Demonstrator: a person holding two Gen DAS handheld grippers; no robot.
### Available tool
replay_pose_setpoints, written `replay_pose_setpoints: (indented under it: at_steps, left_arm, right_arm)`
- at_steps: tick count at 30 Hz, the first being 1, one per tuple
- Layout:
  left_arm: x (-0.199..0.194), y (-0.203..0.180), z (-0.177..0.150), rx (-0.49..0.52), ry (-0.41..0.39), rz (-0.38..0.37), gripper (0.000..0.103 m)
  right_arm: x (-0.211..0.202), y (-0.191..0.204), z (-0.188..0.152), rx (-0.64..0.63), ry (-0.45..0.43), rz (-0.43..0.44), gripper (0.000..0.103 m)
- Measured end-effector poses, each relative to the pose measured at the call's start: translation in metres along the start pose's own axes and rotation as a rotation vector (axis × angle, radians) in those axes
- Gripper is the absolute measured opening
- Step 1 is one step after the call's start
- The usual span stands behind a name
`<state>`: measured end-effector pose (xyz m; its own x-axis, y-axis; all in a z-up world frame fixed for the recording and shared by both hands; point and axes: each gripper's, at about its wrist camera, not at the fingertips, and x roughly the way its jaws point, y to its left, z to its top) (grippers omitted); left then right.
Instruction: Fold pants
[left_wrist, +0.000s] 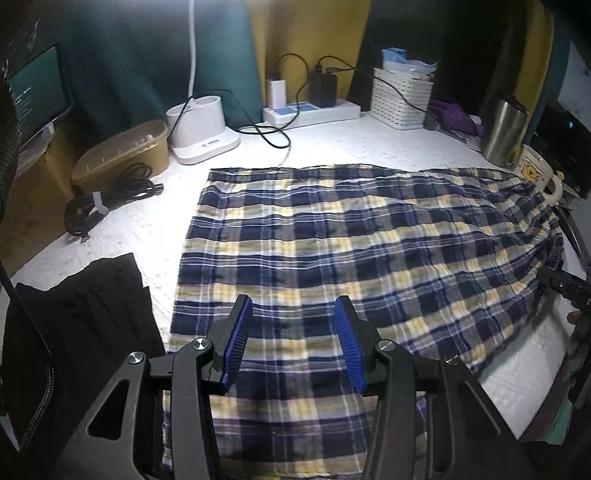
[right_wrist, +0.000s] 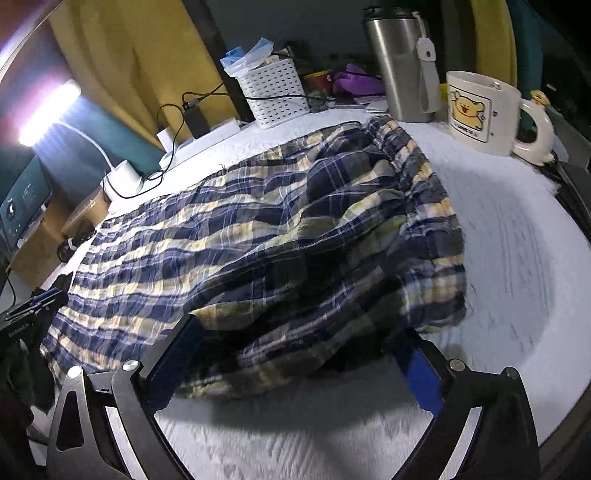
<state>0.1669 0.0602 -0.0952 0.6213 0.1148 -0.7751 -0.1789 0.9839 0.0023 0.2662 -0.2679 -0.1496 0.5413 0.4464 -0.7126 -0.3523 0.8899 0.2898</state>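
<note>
Blue, navy and yellow plaid pants (left_wrist: 332, 243) lie spread across the white table, leg ends toward the left, gathered waist toward the right. My left gripper (left_wrist: 293, 321) is open, its blue pads (left_wrist: 240, 332) hovering just above the near left part of the fabric, holding nothing. In the right wrist view the pants (right_wrist: 258, 236) bulge up at the waist end. My right gripper (right_wrist: 299, 347) is open wide, its fingers (right_wrist: 421, 373) straddling the near waist edge of the cloth, which lies between them unclamped. The right gripper also shows at the left wrist view's right edge (left_wrist: 565, 288).
A black garment (left_wrist: 74, 332) lies at the near left. Behind stand a coiled cable (left_wrist: 107, 199), brown tub (left_wrist: 125, 151), white lamp base (left_wrist: 203, 133), power strip (left_wrist: 310, 110), white basket (left_wrist: 400, 98), steel tumbler (right_wrist: 399, 62) and cartoon mug (right_wrist: 484, 110). A monitor (left_wrist: 37, 96) stands at far left.
</note>
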Motion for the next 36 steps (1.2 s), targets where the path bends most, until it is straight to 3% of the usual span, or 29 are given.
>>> replay_pose_setpoints:
  at_steps: [8, 16, 24, 36]
  left_arm:
    - [0.01, 0.008, 0.004, -0.017, 0.028, 0.024, 0.046]
    - [0.012, 0.013, 0.01, -0.021, 0.03, 0.042, 0.046]
    - [0.008, 0.026, 0.011, -0.045, 0.024, 0.067, 0.046]
    - [0.024, 0.042, 0.001, -0.112, 0.052, 0.055, 0.046]
  right_arm:
    - [0.013, -0.004, 0.017, 0.011, -0.015, 0.02, 0.103]
    - [0.012, -0.028, 0.031, 0.159, -0.048, 0.114, 0.103]
    - [0.015, -0.041, 0.043, 0.21, -0.099, 0.055, 0.096]
    - [0.001, -0.055, 0.033, 0.228, -0.081, 0.05, 0.096]
